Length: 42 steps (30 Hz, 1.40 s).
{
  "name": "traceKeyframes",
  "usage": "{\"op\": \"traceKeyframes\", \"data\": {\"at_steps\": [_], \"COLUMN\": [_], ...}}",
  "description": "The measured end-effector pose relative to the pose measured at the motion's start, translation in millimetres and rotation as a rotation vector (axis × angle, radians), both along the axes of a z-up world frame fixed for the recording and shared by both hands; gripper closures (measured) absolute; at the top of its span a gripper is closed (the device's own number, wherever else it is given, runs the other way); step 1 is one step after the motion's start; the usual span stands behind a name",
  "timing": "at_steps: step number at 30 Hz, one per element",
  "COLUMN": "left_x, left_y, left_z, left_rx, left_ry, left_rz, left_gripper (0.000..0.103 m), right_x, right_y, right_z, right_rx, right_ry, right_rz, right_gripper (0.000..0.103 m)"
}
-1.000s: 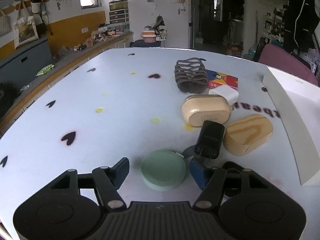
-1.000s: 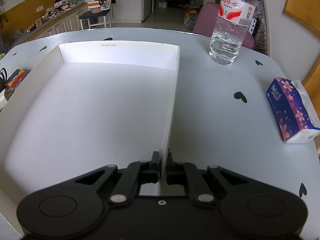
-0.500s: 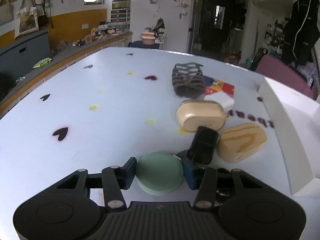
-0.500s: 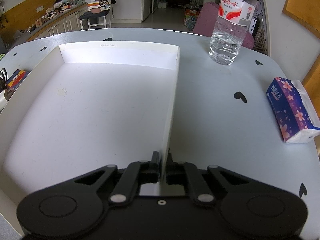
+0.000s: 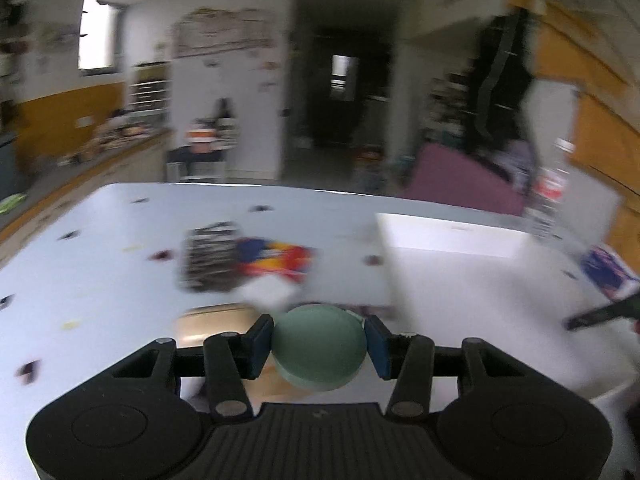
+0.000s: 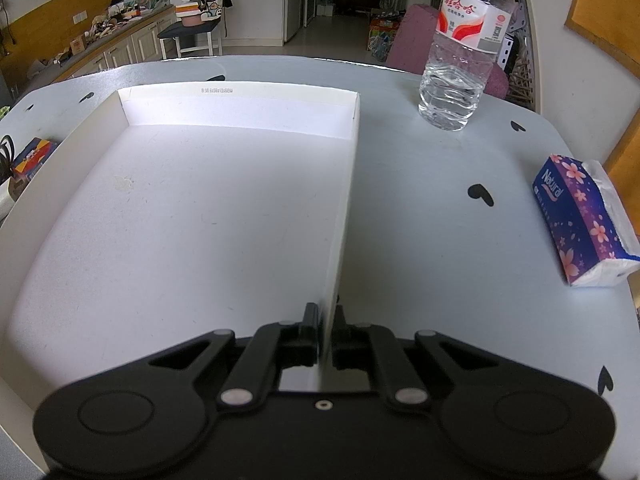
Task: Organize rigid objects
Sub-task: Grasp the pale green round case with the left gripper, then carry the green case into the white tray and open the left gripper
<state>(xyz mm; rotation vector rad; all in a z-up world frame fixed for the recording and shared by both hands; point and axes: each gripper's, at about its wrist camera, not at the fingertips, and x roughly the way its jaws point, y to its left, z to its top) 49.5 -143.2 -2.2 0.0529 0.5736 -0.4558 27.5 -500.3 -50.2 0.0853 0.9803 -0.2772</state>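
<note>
My left gripper (image 5: 319, 345) is shut on a round pale-green disc (image 5: 319, 350) and holds it above the table, its blue pads pressed on both sides. Below and beyond it lie a beige case (image 5: 212, 318), a dark lattice holder (image 5: 208, 256) and a colourful card box (image 5: 272, 260), all blurred. The white tray (image 5: 452, 236) lies to the right in that view. My right gripper (image 6: 326, 326) is shut on the right wall of the white tray (image 6: 344, 208), near its front end. The tray's floor is bare.
A water bottle (image 6: 460, 52) stands behind the tray on the right. A blue tissue pack (image 6: 580, 216) lies at the table's right edge. A dark gripper part (image 5: 600, 314) shows at the right of the left wrist view. Counters and furniture surround the table.
My left gripper closed on the green disc, then lifted it off the table and swung right toward the tray. The right gripper and the tray have not moved.
</note>
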Motion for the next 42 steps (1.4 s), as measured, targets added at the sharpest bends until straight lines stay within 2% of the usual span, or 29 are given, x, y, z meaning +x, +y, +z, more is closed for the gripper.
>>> {"op": "traceKeyframes", "data": {"at_steps": [6, 10, 15, 20, 27, 32, 39, 42], "left_x": [-2.0, -2.2, 6.4, 12.1, 10.6, 8.5, 2.9, -2.0], "left_y": [-59.6, -88.0, -106.6, -111.4, -115.1, -115.0, -112.7, -110.0], "left_z": [-12.0, -21.0, -38.5, -50.6, -51.4, -47.6, -39.1, -31.8], "left_rx": [-0.003, 0.009, 0.046, 0.079, 0.104, 0.098, 0.092, 0.084], "left_ry": [0.03, 0.056, 0.128, 0.171, 0.156, 0.152, 0.148, 0.141], "left_rz": [-0.159, -0.219, -0.262, -0.262, -0.259, -0.257, -0.258, -0.259], "left_gripper": [0.053, 0.053, 0.052, 0.052, 0.052, 0.036, 0.035, 0.031], "right_x": [0.2, 0.3, 0.3, 0.2, 0.2, 0.2, 0.3, 0.3], "right_y": [-0.1, 0.3, 0.2, 0.2, 0.1, 0.3, -0.1, -0.3], "right_z": [0.0, -0.4, -0.5, -0.6, -0.5, -0.5, -0.7, -0.7], "right_rx": [-0.001, -0.004, -0.005, -0.004, -0.004, -0.005, -0.006, -0.006], "right_ry": [0.001, 0.002, 0.002, 0.002, 0.002, 0.002, 0.003, 0.003], "right_rz": [0.001, 0.003, 0.003, 0.003, 0.003, 0.003, 0.004, 0.004], "right_gripper": [0.097, 0.097, 0.097, 0.097, 0.096, 0.096, 0.096, 0.096]}}
